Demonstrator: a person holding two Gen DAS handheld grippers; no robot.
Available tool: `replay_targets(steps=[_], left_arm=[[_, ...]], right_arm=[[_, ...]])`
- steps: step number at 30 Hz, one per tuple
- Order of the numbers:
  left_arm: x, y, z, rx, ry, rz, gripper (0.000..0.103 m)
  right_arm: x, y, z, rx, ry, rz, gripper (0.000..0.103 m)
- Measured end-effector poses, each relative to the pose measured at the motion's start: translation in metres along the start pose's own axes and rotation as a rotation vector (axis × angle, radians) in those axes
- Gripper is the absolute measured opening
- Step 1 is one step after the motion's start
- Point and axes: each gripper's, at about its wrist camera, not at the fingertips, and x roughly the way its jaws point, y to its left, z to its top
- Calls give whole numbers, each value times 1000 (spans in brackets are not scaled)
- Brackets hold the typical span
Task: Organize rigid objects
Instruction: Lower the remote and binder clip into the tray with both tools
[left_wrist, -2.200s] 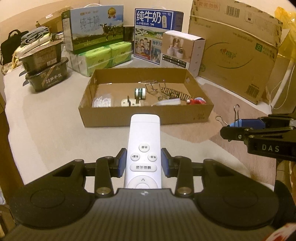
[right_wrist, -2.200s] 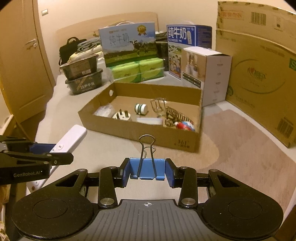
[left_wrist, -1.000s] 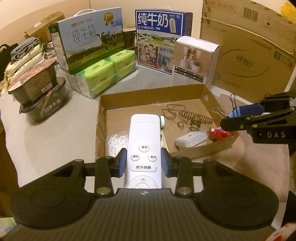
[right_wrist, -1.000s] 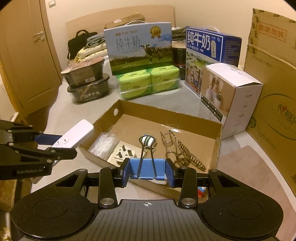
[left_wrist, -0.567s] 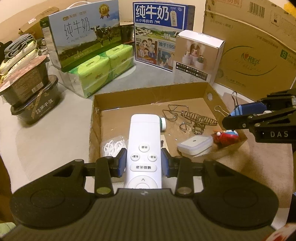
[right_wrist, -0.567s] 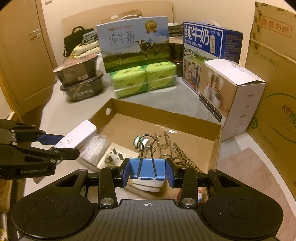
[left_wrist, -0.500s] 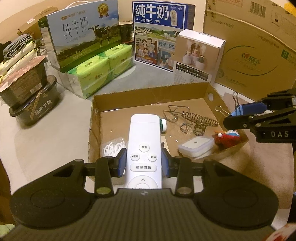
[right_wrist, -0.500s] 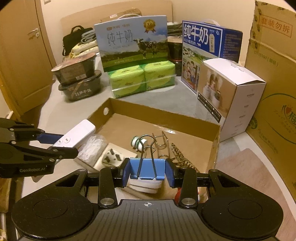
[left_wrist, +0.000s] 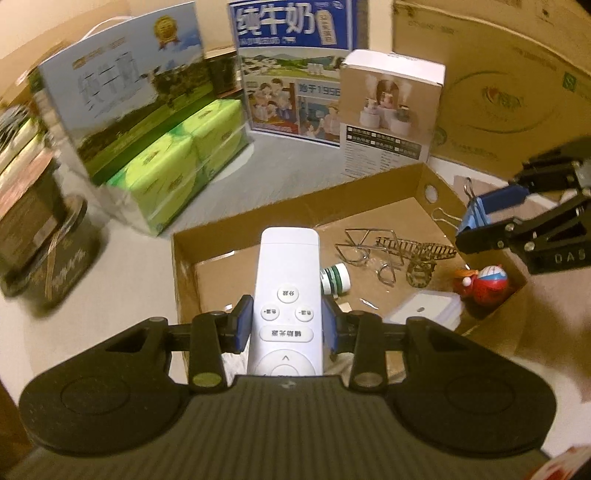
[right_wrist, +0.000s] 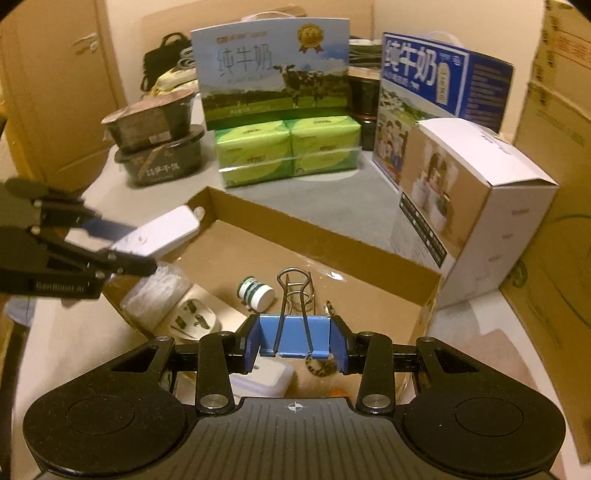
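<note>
1. Left gripper clamps the white remote, which juts forward over the cardboard box.
2. Right gripper pinches a blue binder clip.
3. Just beyond lie a small bottle and wire rack.
4. Milk cartons stand behind.

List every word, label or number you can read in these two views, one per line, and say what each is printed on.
"纯牛奶": green cow milk carton.
"纯牛奶": blue milk carton.
"DAS": right gripper.
"GenRobot.AI": left gripper, blurred.
"辅助光源": white remote.
Bowl labels, white box print and big carton print: too blurred.
</note>
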Motion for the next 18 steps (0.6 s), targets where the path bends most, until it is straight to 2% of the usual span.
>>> replay_targets(steps=[18], left_arm=[[55, 17, 16, 474, -5, -97, 35]], right_arm=[[40, -40, 13, -308, 49, 69, 40]])
